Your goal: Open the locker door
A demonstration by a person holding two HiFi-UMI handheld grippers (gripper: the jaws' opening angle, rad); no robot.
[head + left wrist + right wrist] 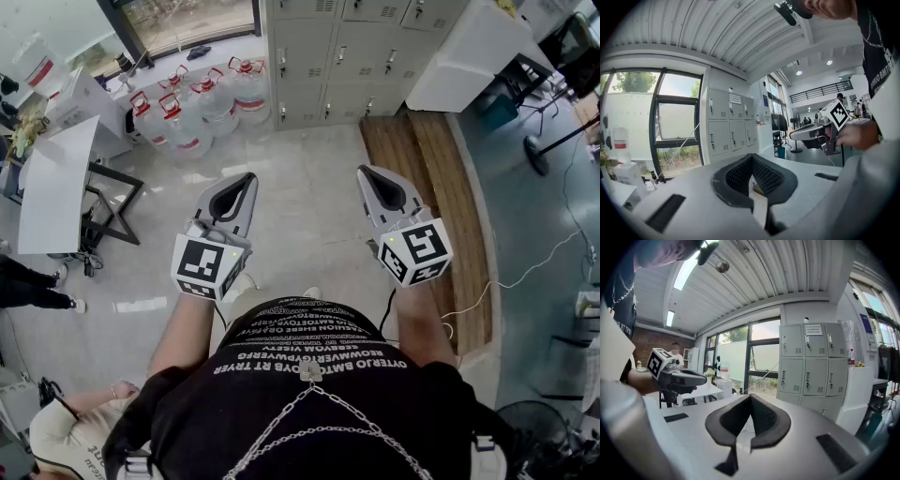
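A bank of grey lockers (pixel 347 56) with small handles stands against the far wall, some way ahead of me. It also shows in the left gripper view as grey lockers (pixel 729 124) and in the right gripper view as grey lockers (pixel 813 364), all doors closed. My left gripper (pixel 246 178) and right gripper (pixel 366 172) are held side by side in front of my chest, well short of the lockers. Both are shut with nothing between the pads, as the left gripper (pixel 751 157) and right gripper (pixel 750 397) show close up.
Several water jugs (pixel 202 108) stand left of the lockers. A white table (pixel 56 183) is at the left, a white counter (pixel 469 56) at the upper right, wooden planking (pixel 441 187) on the right. A cable (pixel 553 253) trails on the floor. A person (pixel 66 431) crouches lower left.
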